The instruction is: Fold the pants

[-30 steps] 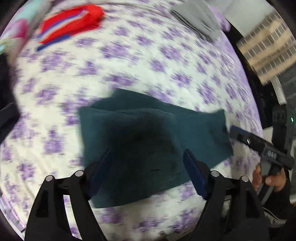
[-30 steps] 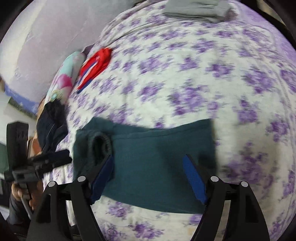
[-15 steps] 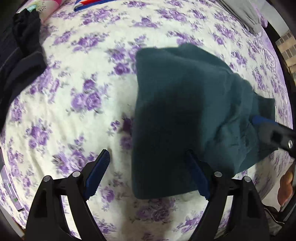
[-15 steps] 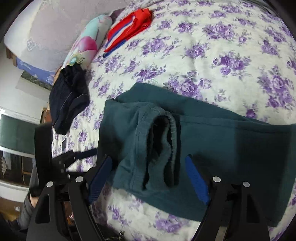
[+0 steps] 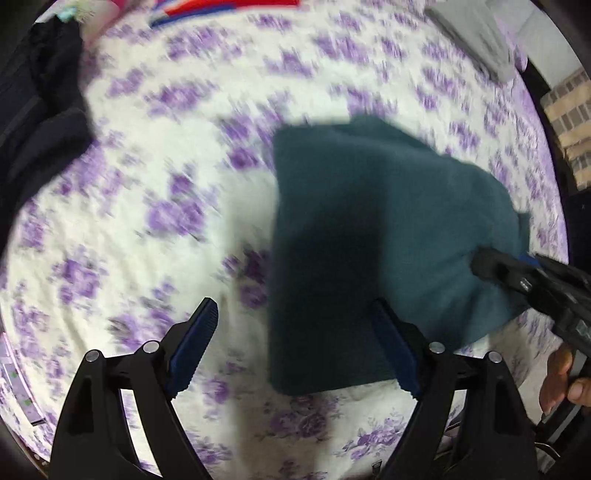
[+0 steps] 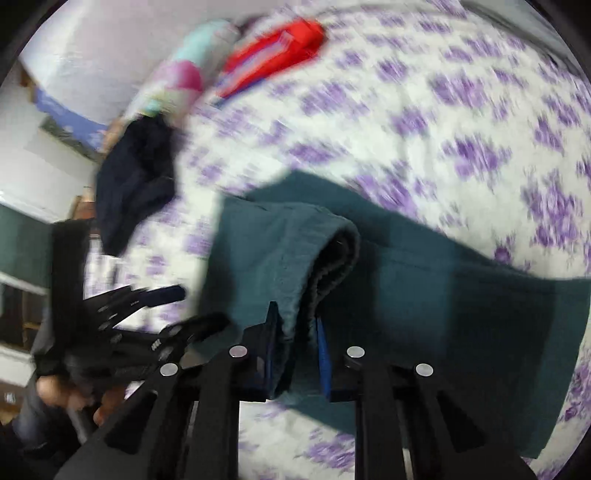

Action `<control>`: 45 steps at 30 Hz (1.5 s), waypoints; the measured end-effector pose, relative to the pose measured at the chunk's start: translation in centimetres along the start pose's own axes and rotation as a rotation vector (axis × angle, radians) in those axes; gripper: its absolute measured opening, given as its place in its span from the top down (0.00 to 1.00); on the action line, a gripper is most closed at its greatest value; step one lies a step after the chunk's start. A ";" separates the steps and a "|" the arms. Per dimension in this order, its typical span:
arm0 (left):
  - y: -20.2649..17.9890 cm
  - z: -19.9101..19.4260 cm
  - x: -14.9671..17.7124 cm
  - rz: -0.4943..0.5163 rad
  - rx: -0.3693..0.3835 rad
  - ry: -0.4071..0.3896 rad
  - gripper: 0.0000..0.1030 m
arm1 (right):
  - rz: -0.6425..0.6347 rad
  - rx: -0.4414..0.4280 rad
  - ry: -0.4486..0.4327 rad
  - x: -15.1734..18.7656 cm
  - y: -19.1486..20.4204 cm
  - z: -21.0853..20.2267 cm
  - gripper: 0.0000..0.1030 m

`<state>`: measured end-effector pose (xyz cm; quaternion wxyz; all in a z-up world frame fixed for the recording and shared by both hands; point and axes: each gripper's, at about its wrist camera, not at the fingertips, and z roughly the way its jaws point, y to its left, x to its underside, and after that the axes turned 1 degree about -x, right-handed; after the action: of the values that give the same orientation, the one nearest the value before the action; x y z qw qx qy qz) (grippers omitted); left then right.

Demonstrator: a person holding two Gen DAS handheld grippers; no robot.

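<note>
The dark teal pants [image 5: 369, 229] lie folded on the purple-flowered bedsheet [image 5: 147, 192]. My left gripper [image 5: 295, 343] is open and empty, low over the near left edge of the pants, its right finger over the cloth. My right gripper [image 6: 295, 339] is shut on the rolled waistband edge of the pants [image 6: 314, 258]. In the left wrist view the right gripper [image 5: 517, 273] holds the pants' right edge. In the right wrist view the left gripper [image 6: 147, 310] shows at the lower left, beside the pants.
A dark navy garment [image 5: 40, 122] lies at the left of the bed; it also shows in the right wrist view [image 6: 136, 184]. A red folded garment [image 6: 273, 55] and a pastel pillow [image 6: 177, 85] lie at the far side. A grey folded garment [image 5: 476, 33] lies at the far right.
My right gripper has closed on the waistband edge of the pants. My left gripper stays open and has shifted a little. Both views are blurred by motion.
</note>
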<state>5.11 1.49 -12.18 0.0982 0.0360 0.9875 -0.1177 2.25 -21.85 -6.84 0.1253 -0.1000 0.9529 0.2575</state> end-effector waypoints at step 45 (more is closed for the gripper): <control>-7.7 1.2 -5.1 0.153 -0.159 0.014 0.09 | 0.083 0.214 -0.183 1.3 -11.9 -9.5 0.38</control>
<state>9.61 -6.53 -10.51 0.1026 0.1045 0.9887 -0.0309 2.26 -37.05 -4.82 0.2109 -0.0224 0.9628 0.1676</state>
